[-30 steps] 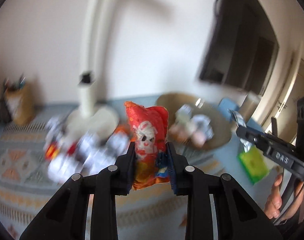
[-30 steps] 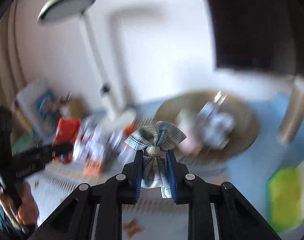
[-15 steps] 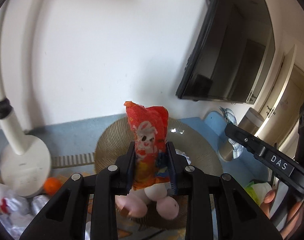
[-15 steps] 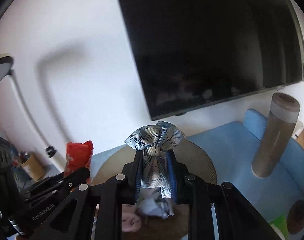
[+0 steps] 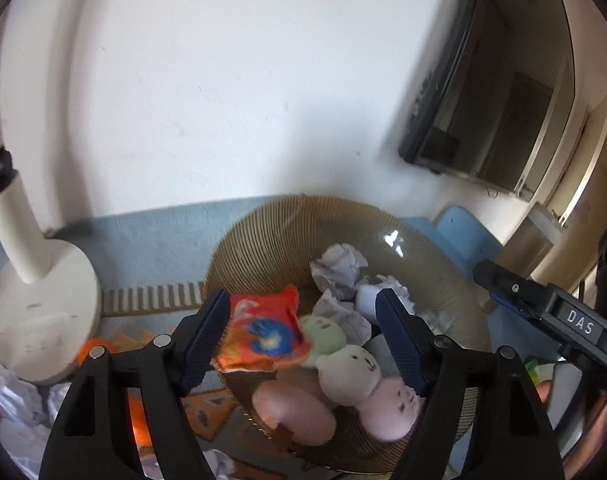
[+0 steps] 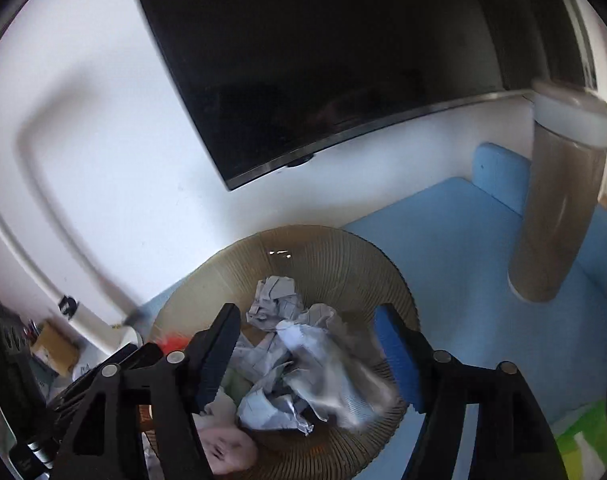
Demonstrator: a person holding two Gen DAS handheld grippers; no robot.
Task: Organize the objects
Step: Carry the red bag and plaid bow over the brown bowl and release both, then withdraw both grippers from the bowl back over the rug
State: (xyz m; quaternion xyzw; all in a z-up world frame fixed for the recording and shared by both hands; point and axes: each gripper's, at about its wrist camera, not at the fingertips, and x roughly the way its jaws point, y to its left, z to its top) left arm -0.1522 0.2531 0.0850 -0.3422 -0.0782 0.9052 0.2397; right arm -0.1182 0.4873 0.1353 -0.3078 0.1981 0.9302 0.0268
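Note:
A round woven basket (image 5: 271, 240) (image 6: 343, 256) holds crumpled paper (image 5: 339, 264) (image 6: 275, 300), plush toys (image 5: 351, 364) and other items. My left gripper (image 5: 303, 336) is open above the basket's near left side; the red snack packet (image 5: 263, 336) lies between its fingers on the plush toys, free of the pads. My right gripper (image 6: 307, 356) is open over the basket; the blurred grey plaid bow (image 6: 335, 376) is between its fingers above the paper. The right gripper's finger (image 5: 543, 308) shows at the right of the left wrist view.
A cream lamp base (image 5: 43, 312) stands left of the basket, with loose wrappers and orange items (image 5: 91, 352) around it. A tall brown cylinder (image 6: 555, 208) stands on the blue surface at right. A dark screen (image 6: 343, 60) hangs on the wall behind.
Both grippers have opened over the basket. The snack packet has left the left gripper and the plaid bow has left the right gripper; both have dropped toward the basket's contents.

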